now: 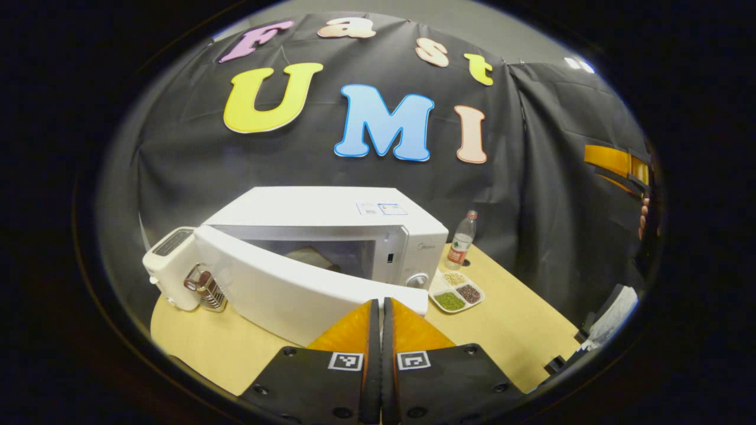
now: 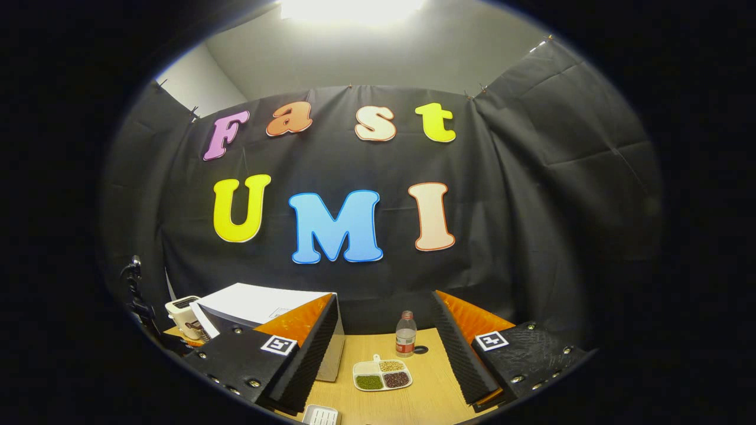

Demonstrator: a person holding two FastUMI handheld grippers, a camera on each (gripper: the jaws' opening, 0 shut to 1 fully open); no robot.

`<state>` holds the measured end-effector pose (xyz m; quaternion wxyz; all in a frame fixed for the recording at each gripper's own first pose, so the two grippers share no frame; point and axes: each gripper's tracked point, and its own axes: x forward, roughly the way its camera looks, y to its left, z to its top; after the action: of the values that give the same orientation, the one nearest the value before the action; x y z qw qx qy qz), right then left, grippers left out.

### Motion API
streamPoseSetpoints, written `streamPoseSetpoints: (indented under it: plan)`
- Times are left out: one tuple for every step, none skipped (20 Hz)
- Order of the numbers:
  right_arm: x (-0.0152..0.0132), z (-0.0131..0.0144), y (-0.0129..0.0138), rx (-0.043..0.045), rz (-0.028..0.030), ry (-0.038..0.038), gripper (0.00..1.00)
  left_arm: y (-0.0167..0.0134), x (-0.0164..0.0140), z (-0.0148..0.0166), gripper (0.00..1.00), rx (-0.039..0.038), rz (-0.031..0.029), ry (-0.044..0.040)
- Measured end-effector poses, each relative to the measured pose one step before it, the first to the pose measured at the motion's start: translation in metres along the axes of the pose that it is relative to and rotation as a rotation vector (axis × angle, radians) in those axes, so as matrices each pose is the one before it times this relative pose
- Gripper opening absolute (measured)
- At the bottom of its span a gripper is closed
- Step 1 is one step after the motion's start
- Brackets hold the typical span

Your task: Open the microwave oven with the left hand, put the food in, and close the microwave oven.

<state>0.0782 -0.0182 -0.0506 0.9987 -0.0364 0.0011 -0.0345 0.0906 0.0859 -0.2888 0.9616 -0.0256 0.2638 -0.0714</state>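
1. The left gripper (image 1: 378, 313) has its jaws pressed together on nothing, tips just before the open microwave door (image 1: 283, 289).
2. The white microwave oven (image 1: 331, 230) sits on the wooden table (image 1: 514, 330), door swung out toward 7 o'clock.
3. The divided food tray (image 1: 456, 291) lies at the oven's 4 o'clock, near a water bottle (image 1: 462, 239).
4. The right gripper (image 2: 387, 354) hangs wide open above the tray.

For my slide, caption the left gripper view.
Left gripper, fingers together, before the microwave with its door swung partly open, food tray beside it.
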Motion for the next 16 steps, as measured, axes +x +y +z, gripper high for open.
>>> streamPoseSetpoints:
  plan:
    - [0.00147,0.00015,-0.0019,0.00261,-0.00043,0.00095,0.94,-0.00126,0.00502,0.00108,0.07,-0.00414,0.00026,-0.00037]
    - [0.00174,-0.00143,-0.00228,0.0041,0.00048,0.0021,0.94,-0.00124,0.00509,0.00127,0.07,-0.00308,0.00036,-0.00051]
    - [0.00075,-0.00012,-0.00152,0.00364,0.00196,0.00208,0.94,-0.00075,0.00456,0.00244,0.07,-0.00105,0.00015,-0.00073]
    - [0.00115,-0.00059,-0.00137,-0.0006,0.00126,0.00149,0.94,-0.00111,0.00431,0.00177,0.07,0.00081,0.00085,-0.00003]
    - [0.00165,-0.00045,-0.00231,-0.0046,-0.00146,0.00321,0.94,-0.00105,0.00548,0.00152,0.07,0.00165,0.00111,-0.00055]
    - [0.00106,-0.00259,-0.00259,-0.00272,-0.00009,0.00404,0.94,-0.00081,0.00357,0.00254,0.07,-0.00003,0.00235,0.00006]
    - [0.00147,-0.0013,-0.00177,0.00184,-0.00025,0.0037,0.94,0.00094,0.00589,0.00088,0.07,-0.0004,0.00222,0.00078]
    - [0.00277,-0.00158,-0.00129,0.00472,0.00149,0.00504,0.94,-0.00099,0.00444,0.00175,0.07,-0.0022,0.00236,-0.00025]
    - [0.00276,-0.00318,-0.00081,0.00613,0.00378,0.00999,0.94,0.00069,0.00437,0.00154,0.07,-0.00422,0.00773,-0.00082]
    - [0.00289,-0.00284,-0.00068,0.00777,0.00226,0.00981,0.94,0.00308,0.00524,0.00073,0.09,-0.00393,0.02051,0.00202]
    - [0.00247,-0.00085,-0.00085,0.00786,0.00033,0.00584,0.94,0.00156,0.0057,-0.0006,0.07,-0.00547,0.0146,0.00705]
    - [0.00107,0.00071,-0.00032,0.00615,0.00268,-0.00109,0.94,-0.00012,0.00577,0.00084,0.07,-0.00817,0.00295,0.00359]
    - [0.00168,0.00077,-0.00037,0.0013,0.00202,-0.00383,0.94,-0.00186,0.00462,0.00228,0.07,-0.00788,-0.00153,-0.00146]
    - [0.0018,-0.00023,-0.0012,-0.00278,0.00035,-0.00258,0.94,-0.00132,0.00508,0.00221,0.05,-0.003,-0.00054,-0.00194]
    - [0.00085,-0.00096,-0.00114,-0.00471,-0.00103,-0.0001,0.94,-0.00195,0.00218,0.00184,0.07,-0.00122,-0.00089,0.00153]
    - [0.00193,-0.00092,-0.002,-0.00333,-0.00128,0.0003,0.94,-0.00049,0.00466,0.00144,0.07,-0.00202,-0.00105,0.0005]
